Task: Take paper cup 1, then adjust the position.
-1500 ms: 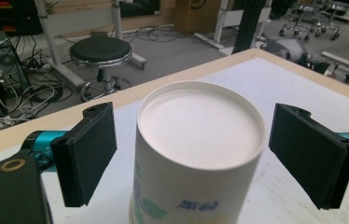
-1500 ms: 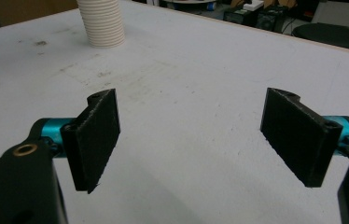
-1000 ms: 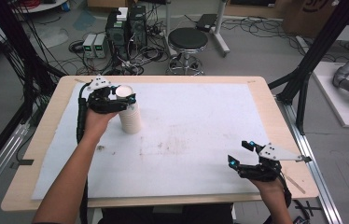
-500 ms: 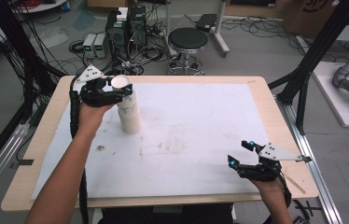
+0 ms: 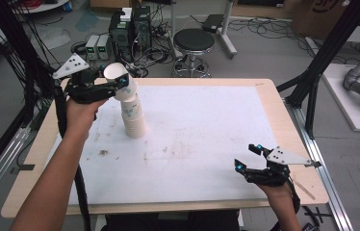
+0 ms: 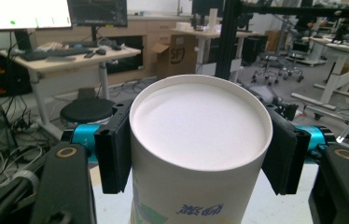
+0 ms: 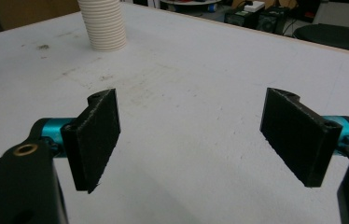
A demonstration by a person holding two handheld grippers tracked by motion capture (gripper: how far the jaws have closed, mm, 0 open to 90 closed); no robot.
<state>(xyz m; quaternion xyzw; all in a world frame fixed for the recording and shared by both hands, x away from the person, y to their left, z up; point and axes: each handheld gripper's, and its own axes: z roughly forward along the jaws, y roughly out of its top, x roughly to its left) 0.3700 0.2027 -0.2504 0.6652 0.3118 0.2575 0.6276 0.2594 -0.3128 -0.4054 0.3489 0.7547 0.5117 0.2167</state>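
A stack of white paper cups [image 5: 134, 120] stands on the left half of the white table [image 5: 207, 125]. My left gripper [image 5: 115, 83] is shut on the top cup [image 5: 118, 77], which leans to the left above the stack; its lower end still sits at the stack's top. In the left gripper view the black pads [image 6: 114, 149] press both sides of that cup [image 6: 200, 140] just under its rim, and the jaws have just been closing on it. My right gripper [image 5: 247, 155] rests open near the table's front right edge. Nothing lies between its pads [image 7: 95, 135], and the stack [image 7: 103, 23] shows far off.
A wooden border [image 5: 264, 86] frames the white table top. Faint stains [image 5: 103, 152] mark the sheet near the middle and left. Behind the table stand a black stool [image 5: 194, 41] and electronics with cables [image 5: 130, 24] on the floor. Black frame posts [image 5: 322, 62] rise at the right.
My left hand has risen and drawn back to the left, lifting the top cup, which now leans above the stack. The right gripper has stayed still.
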